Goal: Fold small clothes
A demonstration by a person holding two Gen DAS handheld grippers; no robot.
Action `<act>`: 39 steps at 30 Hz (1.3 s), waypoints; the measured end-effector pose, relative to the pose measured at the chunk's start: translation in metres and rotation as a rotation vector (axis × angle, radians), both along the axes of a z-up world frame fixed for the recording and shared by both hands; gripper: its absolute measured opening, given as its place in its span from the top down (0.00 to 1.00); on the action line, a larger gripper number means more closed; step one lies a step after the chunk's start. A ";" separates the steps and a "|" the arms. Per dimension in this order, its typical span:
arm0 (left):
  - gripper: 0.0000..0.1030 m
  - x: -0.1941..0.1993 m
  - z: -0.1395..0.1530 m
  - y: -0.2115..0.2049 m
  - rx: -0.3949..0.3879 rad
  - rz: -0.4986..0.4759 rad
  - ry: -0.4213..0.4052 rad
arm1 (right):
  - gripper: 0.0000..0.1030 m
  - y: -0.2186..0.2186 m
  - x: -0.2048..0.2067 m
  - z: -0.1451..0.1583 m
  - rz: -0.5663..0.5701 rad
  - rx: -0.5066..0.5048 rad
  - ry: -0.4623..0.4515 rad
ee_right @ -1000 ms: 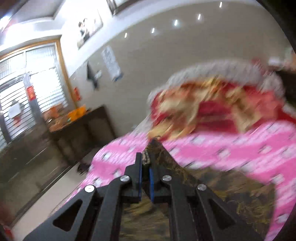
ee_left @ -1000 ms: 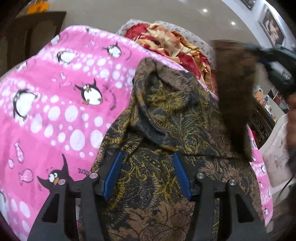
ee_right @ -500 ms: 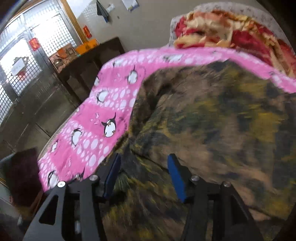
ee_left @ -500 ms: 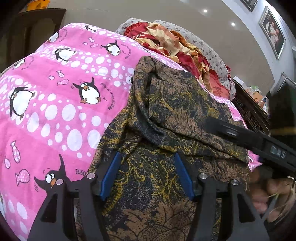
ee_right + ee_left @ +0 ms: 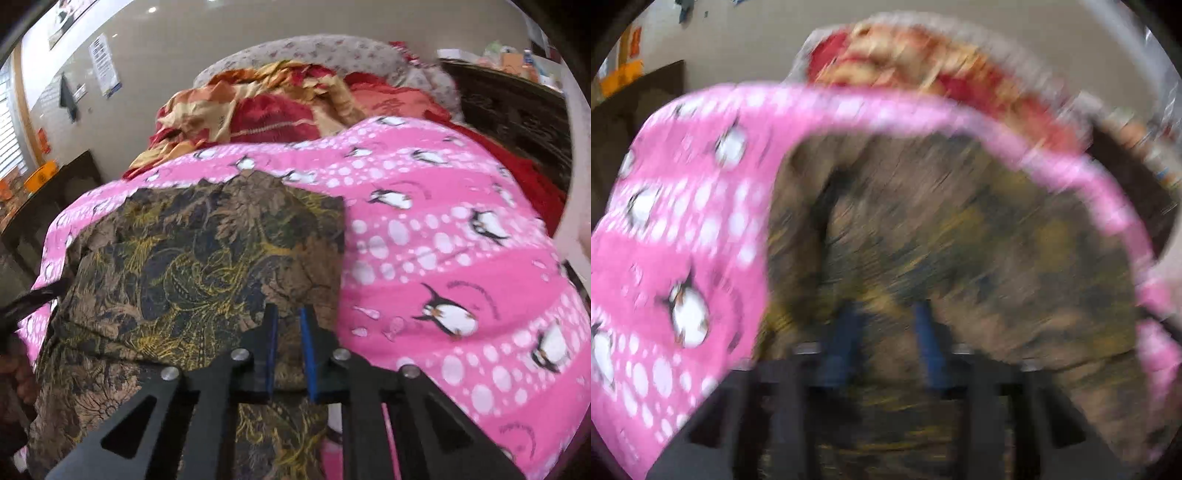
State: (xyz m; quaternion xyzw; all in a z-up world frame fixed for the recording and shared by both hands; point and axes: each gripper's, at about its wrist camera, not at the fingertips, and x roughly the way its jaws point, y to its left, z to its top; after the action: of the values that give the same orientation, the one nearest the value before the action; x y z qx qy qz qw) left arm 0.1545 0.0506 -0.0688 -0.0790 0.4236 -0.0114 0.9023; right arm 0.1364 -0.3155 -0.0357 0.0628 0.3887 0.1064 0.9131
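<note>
1. Writing: a white notice with blue print on the far wall, too small to read. Faint script beside the penguins on the pink blanket, also unreadable.
2. Task's thing: a patterned garment of thin woven cloth. Dark navy and brown, covered in gold-yellow leaves and scrolls. Lies on the blanket-covered bed, on the left half of the right wrist view.
3. Shape: folded to a rough rectangle, upper layer fairly flat with soft creases. Straight right edge, ragged-looking far edge, a lower layer spilling toward the camera.
4. Long axis: runs from just below the right gripper away toward the heap of red and orange bedding at the head of the bed.
5. Blanket: fleecy-looking, bright pink, with white dots, black-and-white penguins and small fish.
6. Right gripper: black arms, blue pads on the fingers. Has just been closing, now down to a narrow gap. Poised over the garment's near right corner, cloth visible between the pads, no pinch to be seen.
7. Left gripper: heavily smeared by motion blur. Has just been closing, fingers drawn in on a ridge of the same cloth, gripping it as far as can be made out.
8. Behind the bed: dark carved wooden furniture.
</note>
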 end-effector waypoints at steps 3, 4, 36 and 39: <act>0.98 -0.018 0.004 0.001 0.018 0.014 -0.035 | 0.88 0.001 0.017 -0.032 0.074 0.022 0.102; 0.98 -0.023 0.006 0.000 0.034 0.019 -0.039 | 0.88 -0.001 0.021 -0.031 0.091 0.022 0.123; 0.86 -0.200 0.028 0.113 -0.040 -0.243 0.179 | 0.75 -0.003 -0.205 0.028 0.387 -0.036 0.159; 0.86 -0.250 0.013 0.116 -0.156 -0.308 0.267 | 0.75 -0.026 -0.247 0.020 0.340 0.022 0.142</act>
State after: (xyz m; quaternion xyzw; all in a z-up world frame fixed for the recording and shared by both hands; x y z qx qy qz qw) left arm -0.0956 0.1661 -0.0558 -0.0835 0.5443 -0.1714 0.8169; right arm -0.1110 -0.3413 -0.0156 0.0136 0.4558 0.2588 0.8515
